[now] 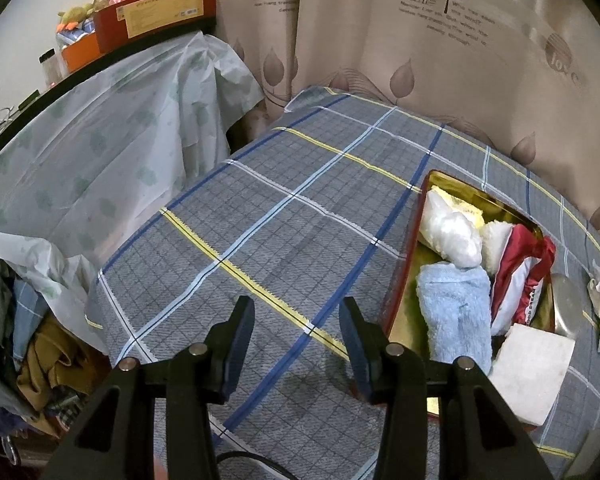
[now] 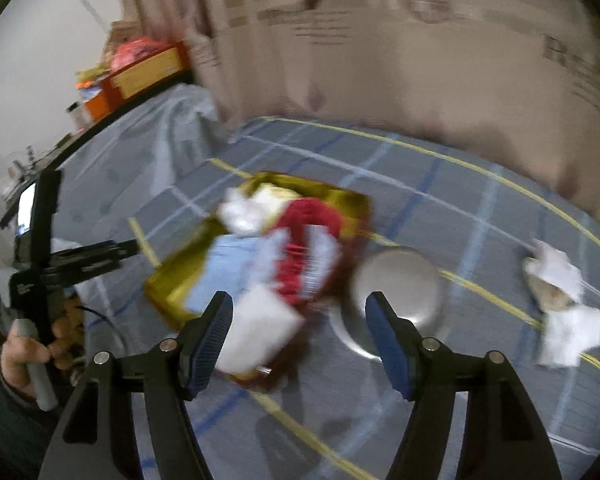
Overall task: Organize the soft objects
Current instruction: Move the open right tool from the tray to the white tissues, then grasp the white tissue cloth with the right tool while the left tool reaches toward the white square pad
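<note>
beside the gold tin (image 1: 440, 184) of soft things, the left claw (image 1: 296, 344) gapes empty, and the right claw (image 2: 300, 332) spreads empty above it.

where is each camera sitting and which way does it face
Left wrist: on the left tool, angled down over the plaid cloth, gold tray at right; only its own open fingers show.
Right wrist: on the right tool, angled down at the tray and metal bowl; fingers opening, nothing between; the left hand shows at left.
Shared: tray, cloth, curtain.
</note>
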The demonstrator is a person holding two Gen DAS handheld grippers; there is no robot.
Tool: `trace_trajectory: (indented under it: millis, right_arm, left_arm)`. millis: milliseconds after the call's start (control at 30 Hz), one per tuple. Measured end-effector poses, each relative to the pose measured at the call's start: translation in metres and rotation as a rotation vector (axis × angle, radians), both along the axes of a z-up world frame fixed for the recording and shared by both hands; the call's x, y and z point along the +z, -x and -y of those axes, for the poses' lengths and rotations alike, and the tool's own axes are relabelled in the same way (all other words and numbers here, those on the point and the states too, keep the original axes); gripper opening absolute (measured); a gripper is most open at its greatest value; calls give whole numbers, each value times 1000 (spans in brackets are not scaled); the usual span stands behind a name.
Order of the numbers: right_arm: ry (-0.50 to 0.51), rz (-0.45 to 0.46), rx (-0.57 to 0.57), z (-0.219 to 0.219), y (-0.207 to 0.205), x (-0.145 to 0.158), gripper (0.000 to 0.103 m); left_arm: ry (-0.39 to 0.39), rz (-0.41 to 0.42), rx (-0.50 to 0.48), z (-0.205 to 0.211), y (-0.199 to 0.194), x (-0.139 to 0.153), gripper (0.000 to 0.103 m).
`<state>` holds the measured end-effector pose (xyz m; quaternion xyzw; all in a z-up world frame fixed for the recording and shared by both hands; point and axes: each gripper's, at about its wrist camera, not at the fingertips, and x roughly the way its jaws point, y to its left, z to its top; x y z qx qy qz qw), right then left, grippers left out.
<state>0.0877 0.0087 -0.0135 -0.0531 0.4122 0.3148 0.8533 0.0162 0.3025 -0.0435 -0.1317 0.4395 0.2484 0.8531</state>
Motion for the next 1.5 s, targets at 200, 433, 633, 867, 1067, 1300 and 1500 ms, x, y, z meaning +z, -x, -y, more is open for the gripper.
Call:
trace_trajectory:
  millis: [200, 433, 633, 867, 1067, 1300, 1500]
  right_arm:
    - [60, -9, -181, 80, -25, 9, 67]
    - [168, -6, -393, 177, -58, 12, 67]
    - [230, -50, -511, 234, -81, -3, 64]
    - [146, -164, -574, 265, -108, -41, 62]
    - [112, -222, -594, 266, -132, -68, 62]
    - [99, -243, -554, 256, -145, -89, 56]
    - [85, -223, -485, 241, -149, -89, 40]
  left_arm:
    - [-5, -7, 1, 0, 0, -1, 45]
    - [-29, -15, -9, 1, 0, -2, 45]
    - [-72, -29, -42, 12, -3, -4, 45]
    - [-85, 1, -79, 26, -1, 4, 45]
    - [-102, -21, -120, 40, -5, 8, 45]
    - [-97, -33, -174, 63, -14, 14, 45]
    - [-97, -33, -238, 89, -26, 20, 45]
